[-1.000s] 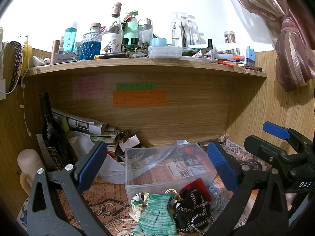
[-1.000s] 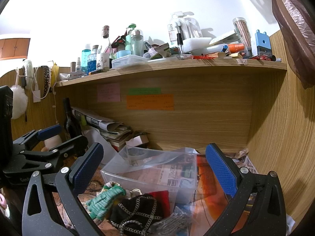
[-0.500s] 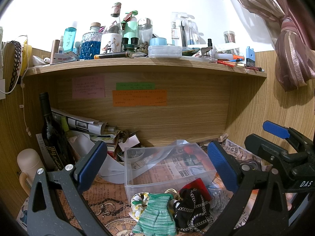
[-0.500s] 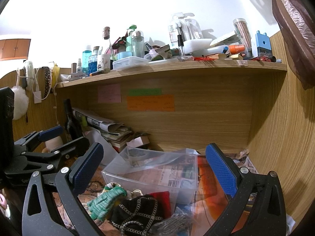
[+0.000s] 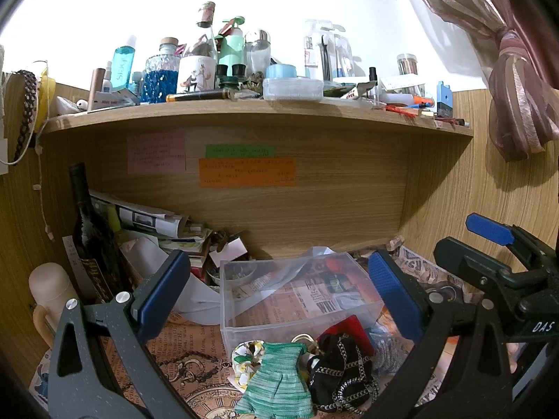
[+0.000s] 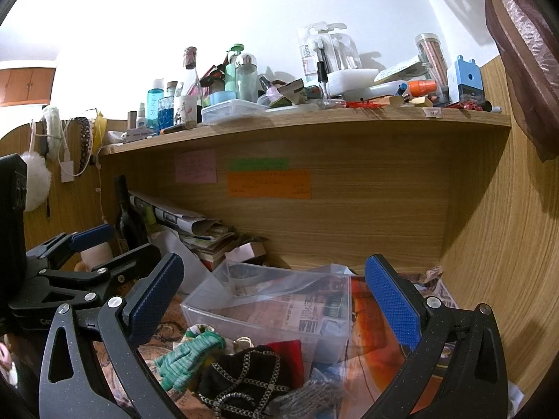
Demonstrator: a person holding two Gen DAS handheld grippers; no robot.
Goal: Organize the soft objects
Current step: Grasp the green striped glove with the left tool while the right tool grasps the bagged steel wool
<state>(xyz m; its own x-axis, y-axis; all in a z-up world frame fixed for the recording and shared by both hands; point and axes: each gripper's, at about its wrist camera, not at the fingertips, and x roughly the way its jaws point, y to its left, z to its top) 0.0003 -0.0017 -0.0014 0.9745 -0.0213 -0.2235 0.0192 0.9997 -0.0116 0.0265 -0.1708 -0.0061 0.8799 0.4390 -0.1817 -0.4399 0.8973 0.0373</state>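
A clear plastic box [image 5: 297, 300] [image 6: 272, 307] stands on the newspaper-covered desk under a wooden shelf. In front of it lie a green knit glove [image 5: 279, 384] [image 6: 188, 352], a floral scrunchie [image 5: 246, 358], a black chain-patterned cloth [image 5: 340, 370] [image 6: 244, 380], a red cloth [image 5: 346, 328] [image 6: 286, 349] and a grey knit piece [image 6: 307, 398]. My left gripper [image 5: 276, 296] is open and empty above the pile. My right gripper [image 6: 272, 296] is open and empty, to the right of the left one, which also shows in the right wrist view [image 6: 87, 255].
A dark wine bottle [image 5: 91, 237] and a beige cup [image 5: 52, 289] stand at the left. Papers and books [image 5: 157, 223] are piled at the back left. The shelf [image 5: 244, 111] overhead is crowded with bottles. A curtain [image 5: 517, 87] hangs at right.
The right wrist view has shifted very slightly; the objects sit a touch further right. Both grippers stay open and nothing on the desk has moved.
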